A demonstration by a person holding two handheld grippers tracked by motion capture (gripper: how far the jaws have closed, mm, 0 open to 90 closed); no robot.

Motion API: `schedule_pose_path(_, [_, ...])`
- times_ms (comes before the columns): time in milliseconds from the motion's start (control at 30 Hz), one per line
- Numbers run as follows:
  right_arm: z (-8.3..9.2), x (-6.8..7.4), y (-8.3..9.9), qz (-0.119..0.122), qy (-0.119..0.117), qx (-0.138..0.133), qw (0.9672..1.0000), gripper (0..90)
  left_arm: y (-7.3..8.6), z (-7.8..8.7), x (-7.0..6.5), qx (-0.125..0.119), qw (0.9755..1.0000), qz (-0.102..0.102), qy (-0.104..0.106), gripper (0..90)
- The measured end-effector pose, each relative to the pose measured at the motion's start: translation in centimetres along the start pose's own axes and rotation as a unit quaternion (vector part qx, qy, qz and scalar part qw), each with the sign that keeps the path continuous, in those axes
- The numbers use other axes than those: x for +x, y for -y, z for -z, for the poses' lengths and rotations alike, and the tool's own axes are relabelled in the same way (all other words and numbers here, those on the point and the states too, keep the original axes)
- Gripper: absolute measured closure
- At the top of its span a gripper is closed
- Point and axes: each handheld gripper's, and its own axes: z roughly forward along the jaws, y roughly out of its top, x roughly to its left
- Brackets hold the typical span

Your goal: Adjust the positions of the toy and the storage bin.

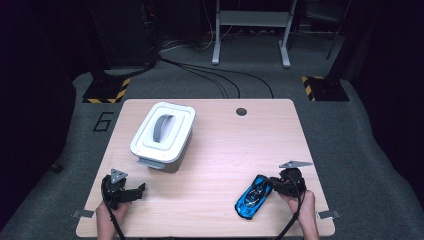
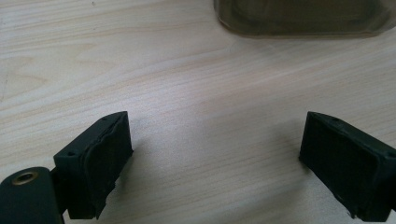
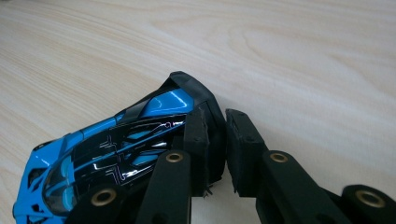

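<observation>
A blue and black toy sports car (image 1: 253, 196) lies on a pale wooden counter (image 1: 220, 150), near the person's edge and toward the right side. Taking the car as the landmark: the right gripper (image 1: 276, 183) sits at its far-right end, held in the person's right hand (image 1: 302, 202). A white lidded storage box (image 1: 162, 135) with a grey handle stands well apart from the car, up and to its left. The left gripper (image 1: 139, 190) rests well to the car's left, near the counter's front-left corner.

In the right gripper view, the two black fingers (image 3: 243, 149) are pinched nearly together on one dark end of the car (image 3: 112, 158) — a thin lip of the body appears caught between them, while the rest of the car stretches away to the left, flat on the counter. In the left gripper view, the fingers (image 2: 100, 158) stand wide apart with nothing between them — bare wood below, and the base of the box (image 2: 303, 18) ahead.

The car looks like a light, rigid shell with a glossy finish, so likely slippery. A pinch on one end may let it swing or slip; gripping across the middle of the body, side to side, would probably hold it steadier. Small parts such as wheels could be fragile.
</observation>
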Motion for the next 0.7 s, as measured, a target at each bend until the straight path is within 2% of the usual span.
schedule_pose_path(33, [0.0, 0.0, 0.0, 0.000, 0.000, 0.000, 1.0000, 79.1, 0.0, 0.0, 0.0, 0.000, 1.0000, 0.000, 0.000, 8.9])
schedule_pose_path(67, [-0.3, 0.3, -0.9, 0.018, 0.002, 0.007, 0.9998, 79.0, 0.0, 0.0, 0.0, 0.000, 1.0000, 0.000, 0.000, 8.9])
schedule_pose_path(133, [-0.5, 0.3, -1.4, 0.028, -0.002, 0.008, 0.9996, 79.1, 0.0, 0.0, 0.0, 0.000, 1.0000, 0.000, 0.000, 8.9])
schedule_pose_path(200, [-1.2, 0.5, -2.7, 0.050, -0.008, 0.023, 0.9985, 78.9, 0.0, 0.0, 0.0, 0.000, 1.0000, 0.000, 0.000, 8.9])
schedule_pose_path(333, [-2.1, 0.7, -3.7, 0.069, -0.008, 0.037, 0.9968, 78.7, 0.0, 0.0, 0.0, 0.000, 1.0000, 0.000, 0.000, 8.9])
schedule_pose_path(400, [-2.7, 0.8, -4.5, 0.086, -0.017, 0.042, 0.9953, 78.5, 0.0, 0.0, 0.0, 0.000, 1.0000, 0.000, 0.000, 8.9])
schedule_pose_path(500, [-2.9, 0.8, -4.6, 0.085, -0.021, 0.041, 0.9953, 78.4, 0.0, 0.0, 0.0, 0.000, 1.0000, 0.000, 0.001, 8.9])
schedule_pose_path(600, [-3.1, 0.0, -3.7, 0.076, -0.028, 0.037, 0.9960, 76.9, 0.0, 0.0, 0.0, 0.001, 1.0000, -0.001, 0.001, 8.9])
schedule_pose_path(700, [-3.1, -0.4, -3.1, 0.063, -0.037, 0.019, 0.9971, 76.7, 0.0, 0.0, 0.0, 0.000, 1.0000, 0.000, 0.001, 8.9])
